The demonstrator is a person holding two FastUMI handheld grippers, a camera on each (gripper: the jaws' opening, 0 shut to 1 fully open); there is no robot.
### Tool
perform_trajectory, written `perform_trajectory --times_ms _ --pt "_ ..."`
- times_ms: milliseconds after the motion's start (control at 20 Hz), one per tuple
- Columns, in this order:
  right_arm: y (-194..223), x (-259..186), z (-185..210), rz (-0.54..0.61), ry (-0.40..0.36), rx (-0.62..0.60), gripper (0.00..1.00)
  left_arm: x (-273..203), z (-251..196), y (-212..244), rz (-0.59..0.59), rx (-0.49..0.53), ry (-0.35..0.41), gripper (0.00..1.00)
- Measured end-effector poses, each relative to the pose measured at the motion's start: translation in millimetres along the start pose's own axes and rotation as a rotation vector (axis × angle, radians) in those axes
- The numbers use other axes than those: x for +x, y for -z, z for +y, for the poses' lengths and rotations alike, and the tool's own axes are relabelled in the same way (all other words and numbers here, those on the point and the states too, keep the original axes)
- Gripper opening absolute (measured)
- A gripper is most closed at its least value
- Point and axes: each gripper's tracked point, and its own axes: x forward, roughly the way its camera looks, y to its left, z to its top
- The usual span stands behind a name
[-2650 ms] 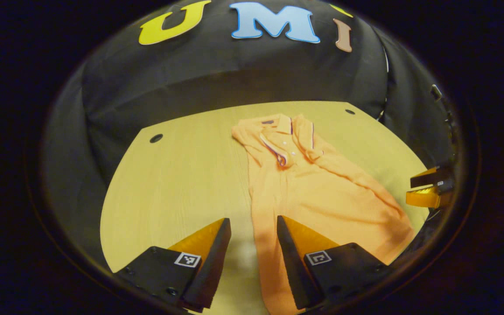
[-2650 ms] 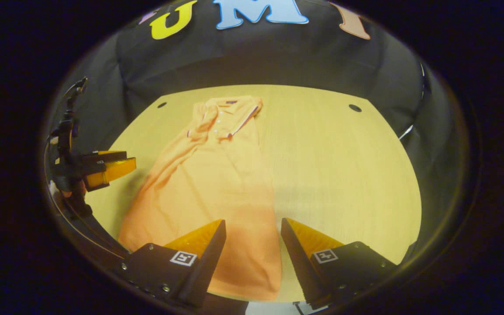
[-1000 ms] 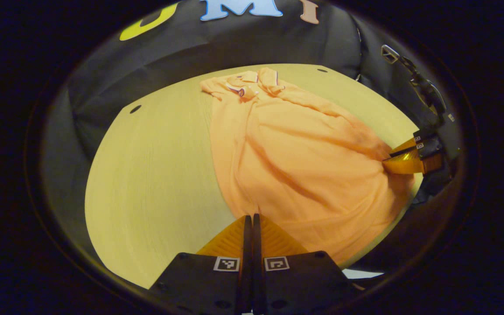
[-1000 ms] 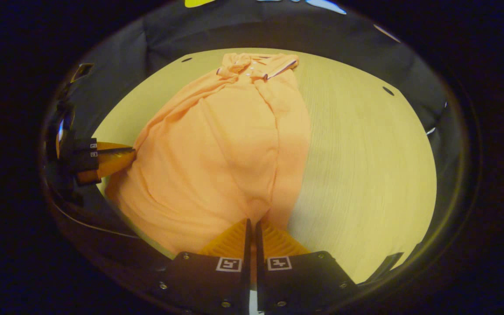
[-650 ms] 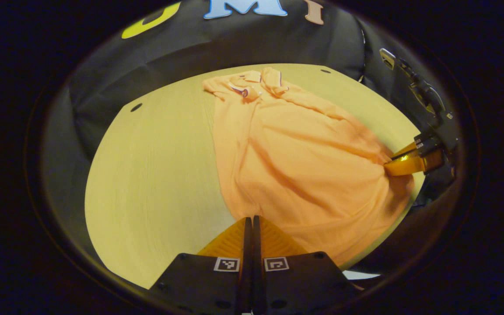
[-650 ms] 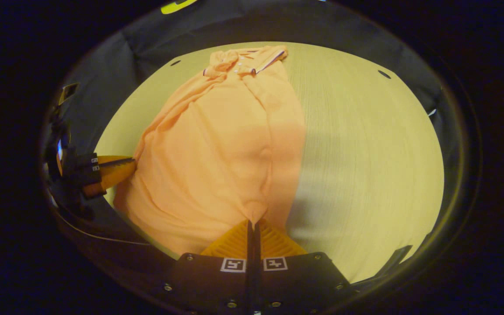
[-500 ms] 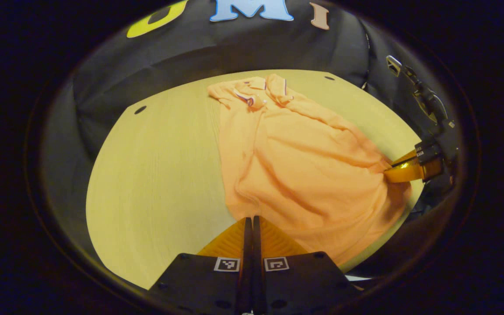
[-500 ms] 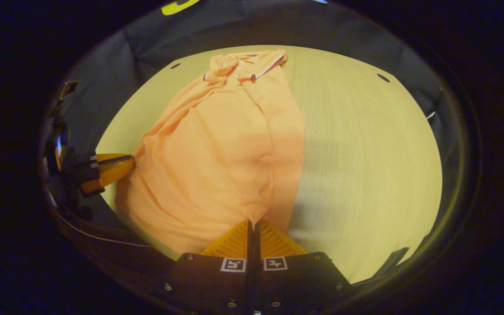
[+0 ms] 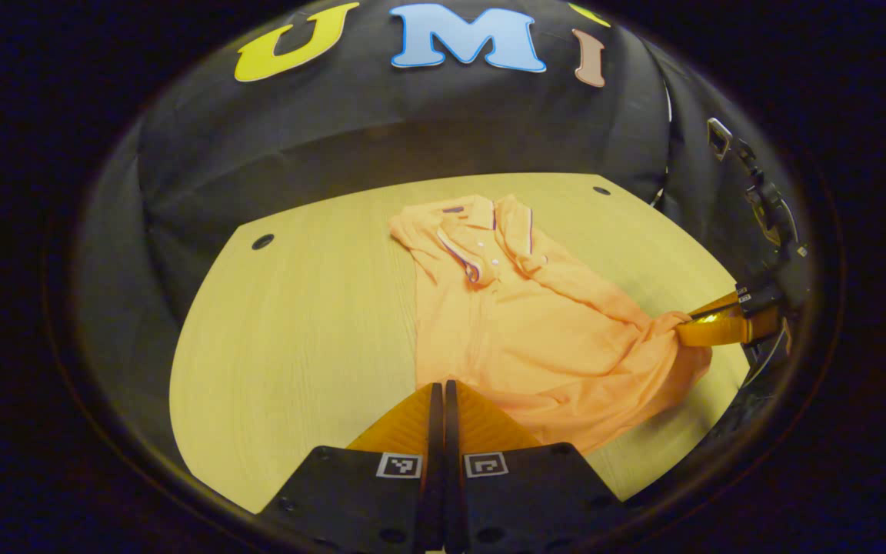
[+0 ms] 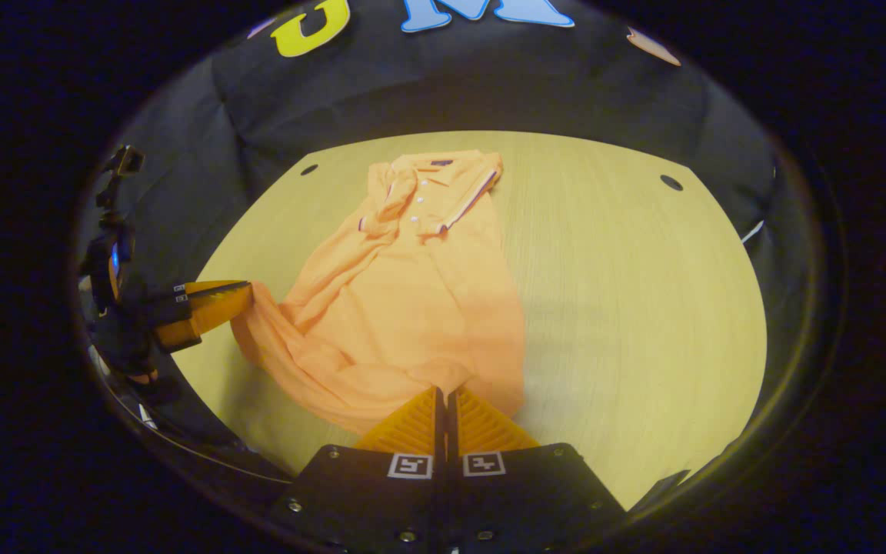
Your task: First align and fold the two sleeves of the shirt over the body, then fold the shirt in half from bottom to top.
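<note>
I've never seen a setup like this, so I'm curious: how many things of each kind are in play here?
Orange polo shirt: 1
Grippers: 2, the left gripper and the right gripper, each shut on the shirt's hem
Wooden table: 1
Total: 4

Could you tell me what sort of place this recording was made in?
Probably a staged recording booth, not a home. A black cloth wall curves around a bare wooden table, and on it lies a single orange shirt, gripped at its bottom corners by the left gripper and the right gripper.
</note>
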Motion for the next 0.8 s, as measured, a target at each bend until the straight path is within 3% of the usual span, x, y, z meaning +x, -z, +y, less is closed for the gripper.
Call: perform_trajectory --times_ms 350,800 --pt "-101 17 -23 -0.140 0.017 -0.017 0.00 38 31 -94 -0.110 -0.020 -0.020 0.06" --pt "-234 59 -57 -0.289 0.026 -0.001 0.00 124 58 -211 -0.223 -0.017 -0.017 0.06"
